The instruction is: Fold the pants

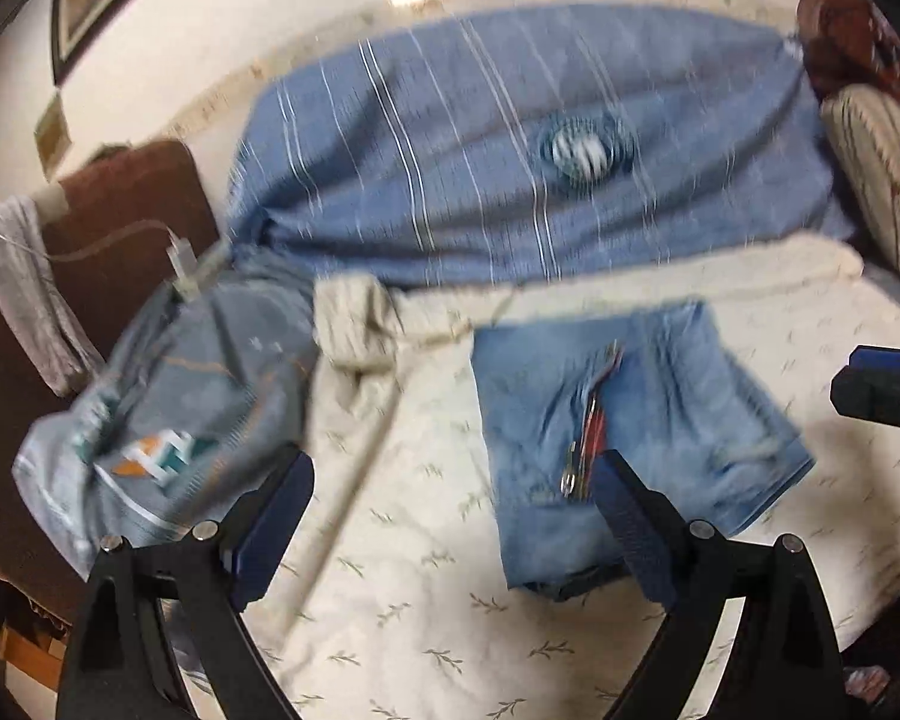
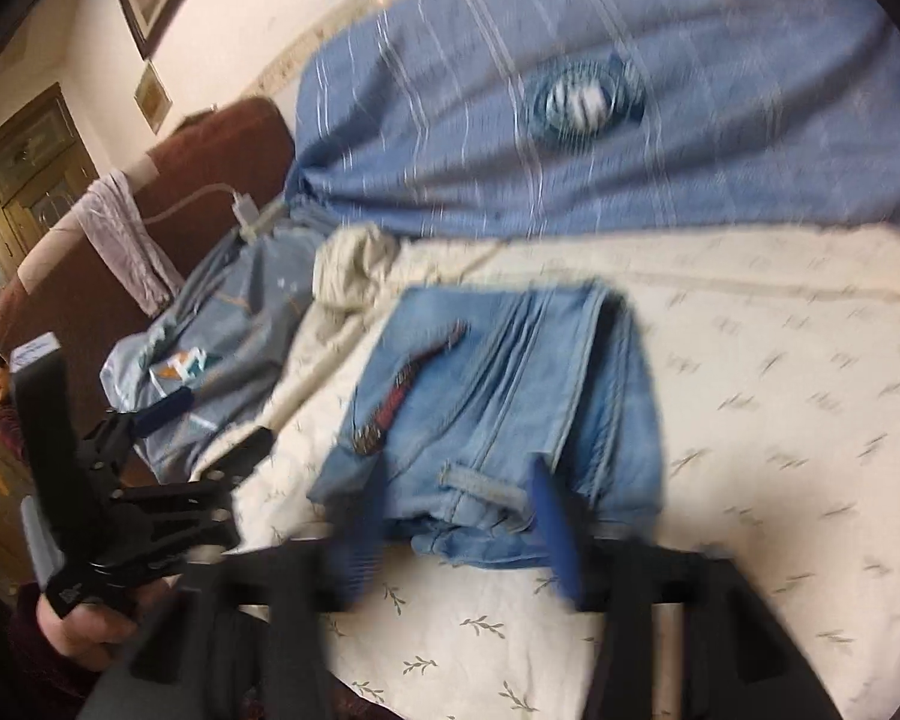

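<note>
jeans (image 1: 624, 420) lay folded into compact stack on leaf-print cream sheet (image 1: 426, 618), near blue striped blanket (image 1: 480, 180). red-patterned strip (image 2: 402, 390) showed across top layer. left gripper (image 1: 456, 516) hung spread wide, empty, above sheet just beside stack. right gripper (image 2: 456, 522) also parted, holding nothing, fingers over near edge of stack. judged: folding looked mostly done; perhaps final tidy or squaring of edges left.

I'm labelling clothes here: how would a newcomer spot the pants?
Start at the cream leaf-print sheet covering the bed. The pants lie folded in its middle, below the striped blue cover. They alone are faded denim with a red strap; the neighbouring grey garment bears an orange-teal logo.
</note>
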### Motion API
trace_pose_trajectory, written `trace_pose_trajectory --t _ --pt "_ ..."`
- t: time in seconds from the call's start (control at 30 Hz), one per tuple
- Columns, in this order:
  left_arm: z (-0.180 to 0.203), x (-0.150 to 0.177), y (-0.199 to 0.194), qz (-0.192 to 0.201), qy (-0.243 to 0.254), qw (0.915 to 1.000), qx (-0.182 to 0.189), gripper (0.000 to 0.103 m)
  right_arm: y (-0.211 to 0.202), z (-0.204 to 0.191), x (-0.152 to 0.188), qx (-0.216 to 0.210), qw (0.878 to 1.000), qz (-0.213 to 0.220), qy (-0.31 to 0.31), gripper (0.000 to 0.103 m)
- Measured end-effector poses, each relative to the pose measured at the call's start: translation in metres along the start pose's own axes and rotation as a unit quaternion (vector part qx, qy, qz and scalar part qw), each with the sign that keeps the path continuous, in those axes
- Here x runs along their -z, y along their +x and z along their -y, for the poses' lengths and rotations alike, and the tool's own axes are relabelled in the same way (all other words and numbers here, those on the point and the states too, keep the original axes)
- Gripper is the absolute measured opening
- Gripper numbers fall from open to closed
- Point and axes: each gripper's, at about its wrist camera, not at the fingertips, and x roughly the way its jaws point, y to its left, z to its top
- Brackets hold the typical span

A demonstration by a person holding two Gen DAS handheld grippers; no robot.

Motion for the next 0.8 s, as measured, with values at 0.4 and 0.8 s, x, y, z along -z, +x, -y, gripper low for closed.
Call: trace_pose_trajectory --t 0.4,0.8 --pt "-0.010 -0.022 -0.077 0.062 -0.018 0.9979 -0.001 0.094 -0.079 -0.049 -0.002 0.020 0.995 0.075 -0.067 0.065" --pt "-0.019 -0.034 -0.125 0.090 -0.038 0.9952 -0.002 0.096 -0.117 -0.071 0.002 0.027 0.989 0.117 -0.092 0.065"
